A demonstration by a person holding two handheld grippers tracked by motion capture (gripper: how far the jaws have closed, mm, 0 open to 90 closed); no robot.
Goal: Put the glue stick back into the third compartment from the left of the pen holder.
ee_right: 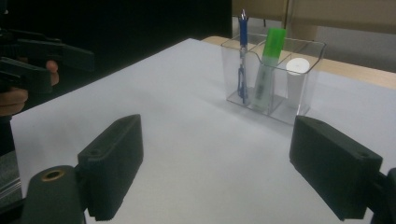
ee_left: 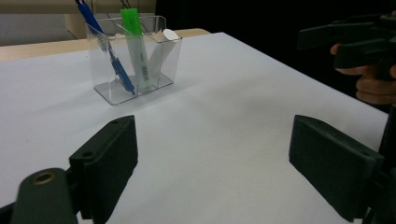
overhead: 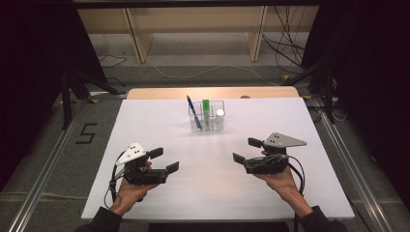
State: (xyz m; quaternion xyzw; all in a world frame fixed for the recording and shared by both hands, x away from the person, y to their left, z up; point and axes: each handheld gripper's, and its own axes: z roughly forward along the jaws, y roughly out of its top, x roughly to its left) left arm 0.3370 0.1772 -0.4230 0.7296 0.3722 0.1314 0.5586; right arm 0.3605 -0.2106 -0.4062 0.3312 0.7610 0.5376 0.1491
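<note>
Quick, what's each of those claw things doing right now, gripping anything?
Left gripper: open, holding nothing, above the white table.
Right gripper: open, holding nothing, short of the clear pen holder.

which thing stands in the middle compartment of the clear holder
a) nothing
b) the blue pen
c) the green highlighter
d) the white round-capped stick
c: in the high view the green highlighter stands in the middle section of the clear holder, with the blue pen in the compartment to its left and the white-capped stick in the one to its right.
</note>
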